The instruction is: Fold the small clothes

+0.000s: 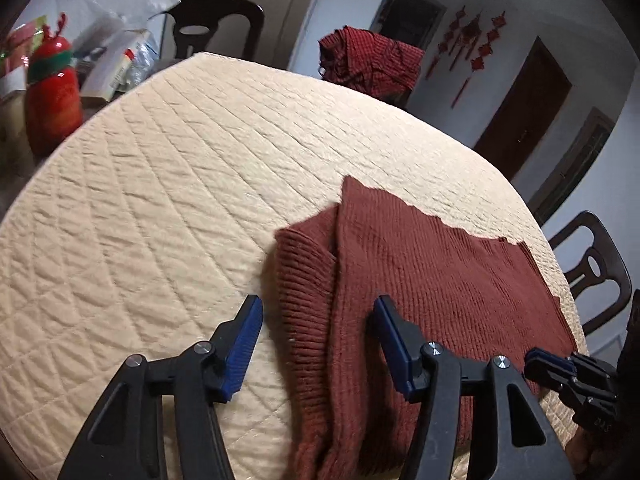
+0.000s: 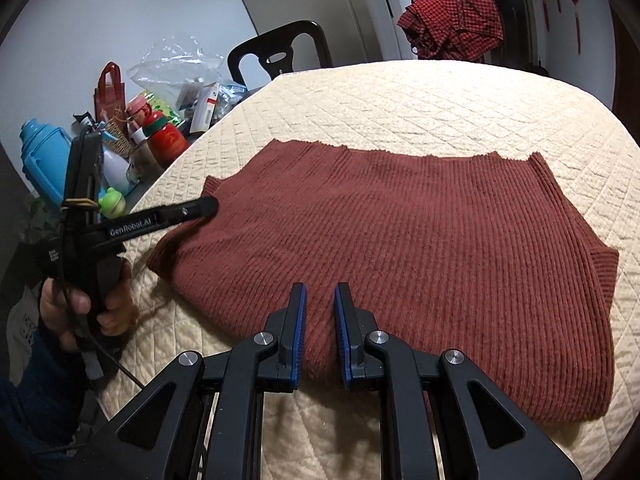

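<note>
A rust-red ribbed knit sweater (image 2: 420,248) lies flat on the cream quilted table cover (image 2: 440,96), folded into a rough rectangle. In the left wrist view the sweater (image 1: 420,288) has a folded sleeve with a ribbed cuff (image 1: 304,280) along its left side. My left gripper (image 1: 318,316) is open, its jaws wide apart over that sleeve edge. It also shows in the right wrist view (image 2: 208,206), low at the sweater's left edge. My right gripper (image 2: 320,304) is over the sweater's near edge, jaws a narrow gap apart with nothing between them. It also shows in the left wrist view (image 1: 536,360).
A red checked cloth (image 2: 452,24) hangs over a chair back beyond the table. Dark chairs (image 2: 280,52) stand around it. Clutter sits to the left: a blue jug (image 2: 44,160), a red bottle (image 2: 166,136), a red bag (image 2: 110,96), plastic bags.
</note>
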The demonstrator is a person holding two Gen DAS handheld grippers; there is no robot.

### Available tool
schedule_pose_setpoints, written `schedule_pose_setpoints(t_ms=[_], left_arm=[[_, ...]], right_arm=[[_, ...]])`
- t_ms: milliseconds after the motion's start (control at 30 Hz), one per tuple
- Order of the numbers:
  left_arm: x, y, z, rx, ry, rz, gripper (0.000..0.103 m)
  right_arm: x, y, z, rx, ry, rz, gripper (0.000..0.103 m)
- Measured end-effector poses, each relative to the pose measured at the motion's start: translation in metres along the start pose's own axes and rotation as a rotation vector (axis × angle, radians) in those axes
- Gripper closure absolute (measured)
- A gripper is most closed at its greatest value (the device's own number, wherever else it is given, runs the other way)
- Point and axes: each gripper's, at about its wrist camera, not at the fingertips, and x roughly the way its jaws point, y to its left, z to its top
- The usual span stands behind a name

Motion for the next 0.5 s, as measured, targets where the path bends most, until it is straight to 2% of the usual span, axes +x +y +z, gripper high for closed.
schedule_pose_setpoints(t_ms=[167,200,233,267,500], left_arm=[[0.005,-0.007,0.002,0.021,0.0,-0.013,0.039],[0.004,-0.008,0.002,0.024,-0.001,-0.014,0.043],[0.003,-0.008,0.002,0.026,0.0,-0.021,0.055],[0.002,-0.007,0.001,0.023,0.005,-0.029,0.062],[-0.003,0.001,-0.002,-0.066,0.035,-0.104,0.081]], right_arm=[[0.002,-0.005,0.004,0.015,-0.005,0.0,0.088],[0.002,-0.006,0.005,0.02,-0.007,0.002,0.088],[0.001,-0.007,0.005,0.023,-0.008,0.002,0.088],[0.0,-0.008,0.004,0.028,-0.01,0.003,0.088],[-0.011,-0.019,0.001,0.054,-0.023,-0.001,0.088]])
